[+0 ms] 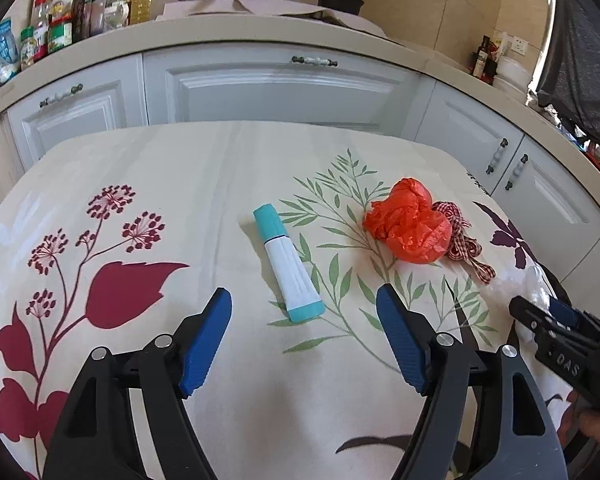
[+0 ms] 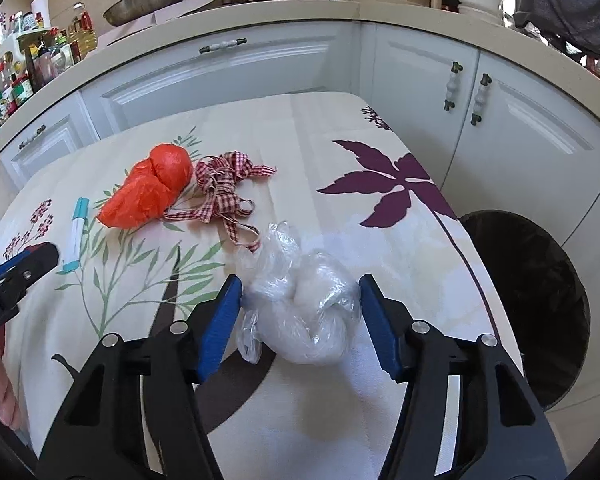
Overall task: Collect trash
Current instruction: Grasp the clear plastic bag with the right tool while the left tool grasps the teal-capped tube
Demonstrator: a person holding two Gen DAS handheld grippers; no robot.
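Right gripper [image 2: 300, 290] spread around clear bag [image 2: 300, 312], pads at its sides, not yet pinching. Left gripper [image 1: 304, 304] spread, empty, near tube [image 1: 286, 262]. Red bag [image 2: 148, 192], ribbon [image 2: 224, 192] beyond clear bag on counter [image 2: 380, 220]. Bin [image 2: 540, 320] right of clear bag. Judged: nothing collected yet.

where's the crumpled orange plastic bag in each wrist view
Left wrist view: the crumpled orange plastic bag lies right of centre on the flowered tablecloth.
Right wrist view: it lies in the upper left.
Shared landmark: the red-and-white checked ribbon touches the bag's right side in both views.
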